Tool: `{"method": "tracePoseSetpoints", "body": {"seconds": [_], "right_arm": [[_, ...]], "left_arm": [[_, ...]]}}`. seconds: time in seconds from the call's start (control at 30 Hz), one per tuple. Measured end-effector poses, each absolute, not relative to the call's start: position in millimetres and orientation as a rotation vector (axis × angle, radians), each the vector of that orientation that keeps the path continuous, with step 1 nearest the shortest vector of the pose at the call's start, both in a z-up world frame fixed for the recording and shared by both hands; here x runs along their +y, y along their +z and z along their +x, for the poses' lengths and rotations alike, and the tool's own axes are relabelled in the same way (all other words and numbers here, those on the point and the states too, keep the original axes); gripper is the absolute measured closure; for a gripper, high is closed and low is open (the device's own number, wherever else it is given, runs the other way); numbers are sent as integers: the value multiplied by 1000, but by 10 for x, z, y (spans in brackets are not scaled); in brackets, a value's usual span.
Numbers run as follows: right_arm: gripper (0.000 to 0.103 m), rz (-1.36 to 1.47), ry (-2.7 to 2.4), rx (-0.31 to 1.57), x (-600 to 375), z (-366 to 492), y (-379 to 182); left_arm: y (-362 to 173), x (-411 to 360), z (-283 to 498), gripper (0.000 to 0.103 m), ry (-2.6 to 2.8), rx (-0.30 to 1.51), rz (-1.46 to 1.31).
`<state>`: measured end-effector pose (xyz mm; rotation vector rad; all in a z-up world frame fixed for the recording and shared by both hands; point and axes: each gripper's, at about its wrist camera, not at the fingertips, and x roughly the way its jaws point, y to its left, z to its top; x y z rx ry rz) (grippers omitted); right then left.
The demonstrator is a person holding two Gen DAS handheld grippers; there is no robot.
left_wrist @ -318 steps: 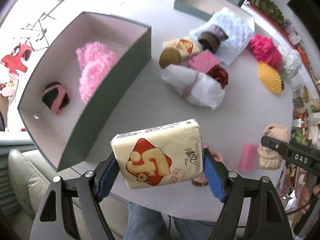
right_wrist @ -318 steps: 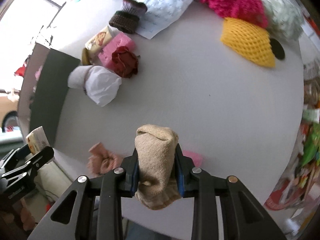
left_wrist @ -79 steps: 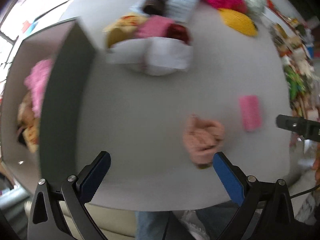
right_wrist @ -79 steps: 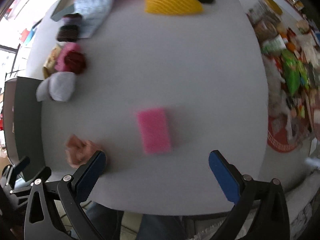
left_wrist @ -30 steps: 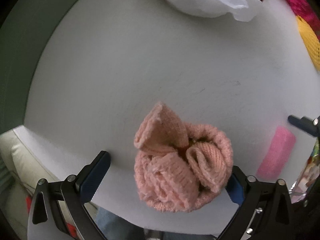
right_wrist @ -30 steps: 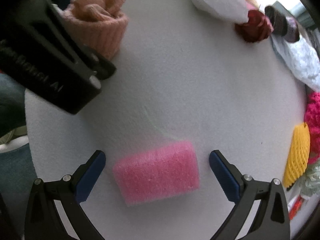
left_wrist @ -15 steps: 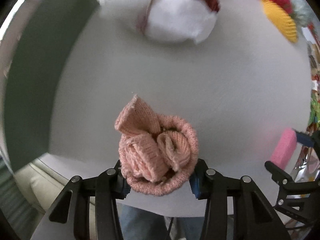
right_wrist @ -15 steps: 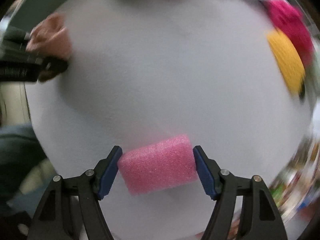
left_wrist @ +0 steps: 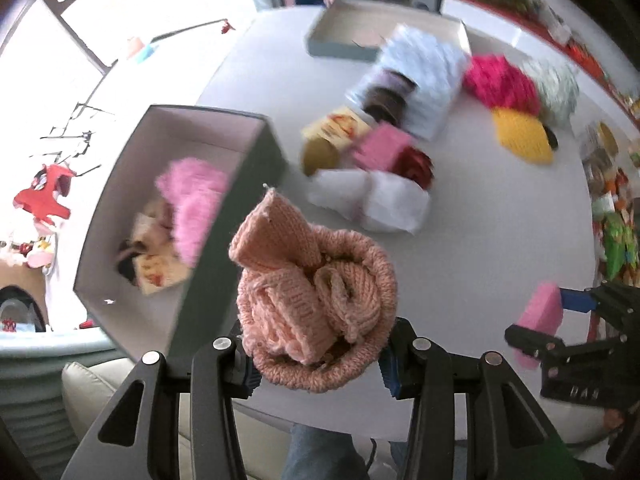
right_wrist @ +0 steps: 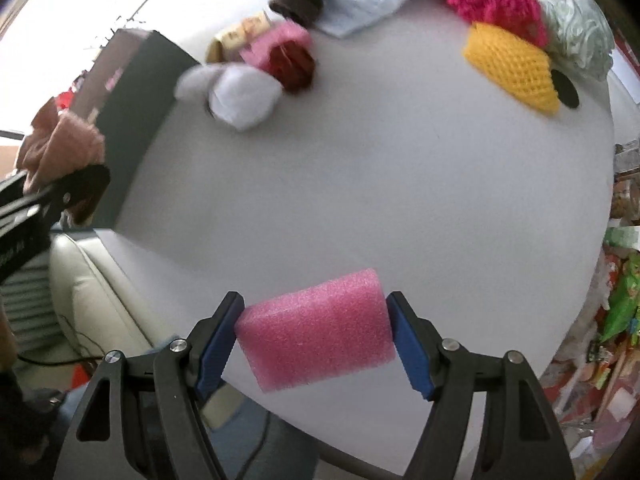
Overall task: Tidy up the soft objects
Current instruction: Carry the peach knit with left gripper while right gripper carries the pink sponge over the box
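Note:
My left gripper [left_wrist: 316, 360] is shut on a peach knitted sock bundle [left_wrist: 312, 296] and holds it above the white table's near edge, beside the grey storage box [left_wrist: 236, 216]. The box holds a pink fluffy item [left_wrist: 196, 204], tissue packs and a dark item. My right gripper [right_wrist: 314, 340] is shut on a pink foam block [right_wrist: 316, 336], lifted over the table's near edge. The foam block also shows in the left wrist view [left_wrist: 540, 316], the sock bundle in the right wrist view [right_wrist: 64, 140].
On the white round table [right_wrist: 360, 168] lie a white bundle [left_wrist: 372, 200], a red rose-like item [left_wrist: 416, 164], a pink sponge [left_wrist: 380, 148], a tissue pack [left_wrist: 336, 128], a yellow foam net [left_wrist: 520, 136], magenta fluff [left_wrist: 496, 80] and a box lid [left_wrist: 372, 28].
Both grippers closed on their objects and lifted them: the left took the peach sock bundle toward the box, the right took the pink foam block off the table.

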<state>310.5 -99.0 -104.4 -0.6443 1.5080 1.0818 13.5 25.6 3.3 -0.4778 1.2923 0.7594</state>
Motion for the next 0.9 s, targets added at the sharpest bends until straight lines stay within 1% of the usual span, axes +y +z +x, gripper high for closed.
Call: {"method": "tracePoseSetpoints", "body": {"seconds": [0.17,0.33,0.53,0.73,0.9], "right_arm": [[27,-595,1075,1486,-934,3119,-983],[27,-564,1055,1446,-777,2998,-733],[27,-506,996,1442,-725,2813,-831],[27,-411,896,1457,-542,2530,-774],[27,-393,864,1439,-257,2304,-626]], "left_arm": [[50,528,-96,56,839,1216,-511],[-111,685,-278,56,834,1231,-553],[-175,931,-421,56,742,1235,-528],[-65,1270,-522,56,643,1200,-453],[24,1534,-705,56,625,1147,-462]]}}
